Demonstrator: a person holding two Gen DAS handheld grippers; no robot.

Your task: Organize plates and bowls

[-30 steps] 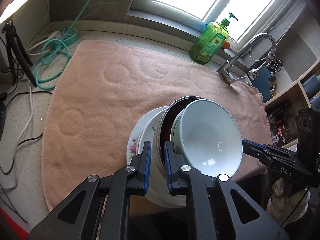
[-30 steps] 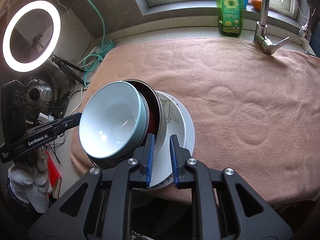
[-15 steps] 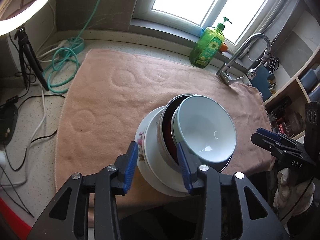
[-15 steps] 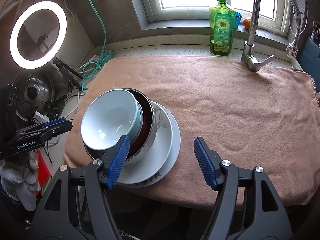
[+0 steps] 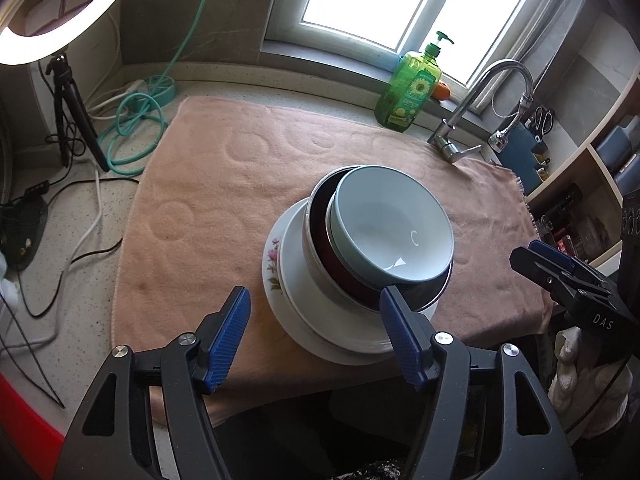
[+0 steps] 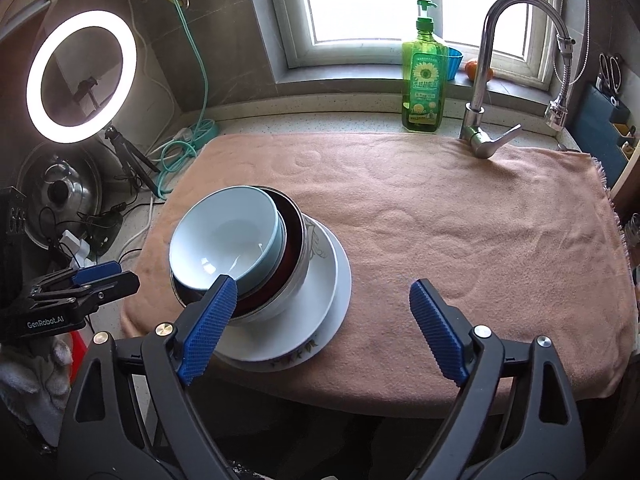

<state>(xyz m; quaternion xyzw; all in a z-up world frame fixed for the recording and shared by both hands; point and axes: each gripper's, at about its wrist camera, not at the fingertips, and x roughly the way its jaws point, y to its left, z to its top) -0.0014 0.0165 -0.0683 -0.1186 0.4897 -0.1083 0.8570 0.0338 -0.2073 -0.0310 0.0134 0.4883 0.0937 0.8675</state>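
Beyond hand-held gripper [image 5: 316,334], dish stack [image 5: 360,256].

Open towel ahead, stack close in front

Beyond the right claw [image 6: 322,312], the pink towel [image 6: 460,216] lies bare up to the faucet [image 6: 486,80] and soap bottle [image 6: 424,80]; the stacked dishes [image 5: 360,256] stand just ahead of the left claw [image 5: 314,332], cables [image 5: 132,132] far left.

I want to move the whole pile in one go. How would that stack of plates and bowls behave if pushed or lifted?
Probably top-heavy: the pale blue bowl sits off-centre and tilted in the metal bowl, so it may slide or tip. The glazed white plates look slippery and breakable. Pushed, the stack would likely drag on the towel rather than glide.
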